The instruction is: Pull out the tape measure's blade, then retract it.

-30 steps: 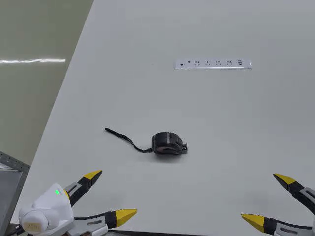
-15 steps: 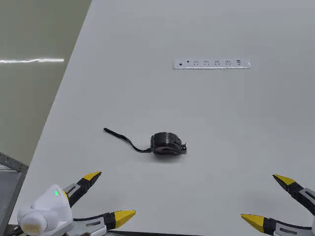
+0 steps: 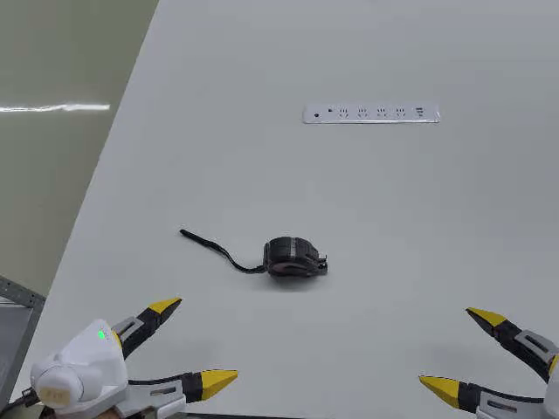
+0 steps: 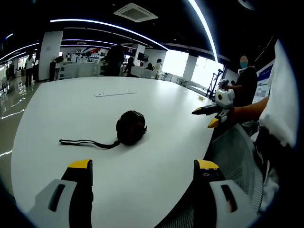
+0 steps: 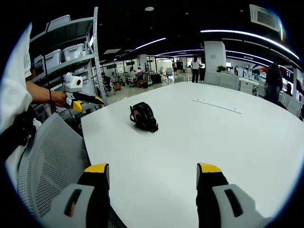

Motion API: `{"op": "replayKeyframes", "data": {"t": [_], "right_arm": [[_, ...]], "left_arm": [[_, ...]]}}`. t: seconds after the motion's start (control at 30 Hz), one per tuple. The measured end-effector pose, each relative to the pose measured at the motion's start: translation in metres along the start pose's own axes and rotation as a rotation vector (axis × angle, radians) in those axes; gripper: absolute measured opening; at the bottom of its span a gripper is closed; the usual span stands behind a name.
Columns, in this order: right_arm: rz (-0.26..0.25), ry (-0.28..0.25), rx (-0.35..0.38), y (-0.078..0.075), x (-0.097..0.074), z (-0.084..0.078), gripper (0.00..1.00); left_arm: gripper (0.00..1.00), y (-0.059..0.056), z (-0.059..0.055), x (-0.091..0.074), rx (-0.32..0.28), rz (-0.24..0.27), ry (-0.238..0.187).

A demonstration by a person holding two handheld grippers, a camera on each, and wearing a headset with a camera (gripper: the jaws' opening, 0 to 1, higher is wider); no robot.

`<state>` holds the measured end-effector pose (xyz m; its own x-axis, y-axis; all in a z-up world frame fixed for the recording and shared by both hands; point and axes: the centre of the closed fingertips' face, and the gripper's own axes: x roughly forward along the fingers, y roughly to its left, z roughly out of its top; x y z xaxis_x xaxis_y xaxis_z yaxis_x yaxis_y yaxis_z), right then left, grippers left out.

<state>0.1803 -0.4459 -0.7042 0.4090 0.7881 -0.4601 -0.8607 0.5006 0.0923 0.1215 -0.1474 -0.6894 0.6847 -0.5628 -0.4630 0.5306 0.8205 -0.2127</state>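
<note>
A black tape measure (image 3: 293, 257) lies on the white table (image 3: 349, 201), its black wrist strap (image 3: 210, 247) trailing to the left; no blade is drawn out. The left gripper view has the tape measure (image 4: 130, 127) ahead of the jaws, and the right gripper view has the same tape measure (image 5: 143, 116) ahead and to the left. My left gripper (image 3: 190, 344) hovers open near the table's front edge, below and left of the tape. At the lower right my right gripper (image 3: 461, 351) is open too. Neither touches the tape.
A white power strip (image 3: 370, 113) lies flat on the table beyond the tape measure. The table's left edge runs diagonally along a glossy floor (image 3: 52, 105). A grey mesh chair (image 5: 42, 161) stands by the near edge. Shelving and people stand in the background.
The view has drifted slightly, so the tape and strip sit a little left. The right gripper has shifted a bit left. The tape measure itself has not moved.
</note>
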Motion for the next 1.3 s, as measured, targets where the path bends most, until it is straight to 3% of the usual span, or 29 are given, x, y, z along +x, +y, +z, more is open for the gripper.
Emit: {"op": "replayKeyframes", "data": {"t": [0.7, 1.3], "right_arm": [[0.064, -0.016, -0.037, -0.004, 0.016, 0.007, 0.71], [0.195, -0.031, -0.082, 0.002, 0.041, 0.019, 0.68]], "left_arm": [[0.81, 0.003, 0.01, 0.027, 0.111, -0.103, 0.053], [0.74, 0.012, 0.016, 0.057, 0.169, -0.167, 0.087]]}}
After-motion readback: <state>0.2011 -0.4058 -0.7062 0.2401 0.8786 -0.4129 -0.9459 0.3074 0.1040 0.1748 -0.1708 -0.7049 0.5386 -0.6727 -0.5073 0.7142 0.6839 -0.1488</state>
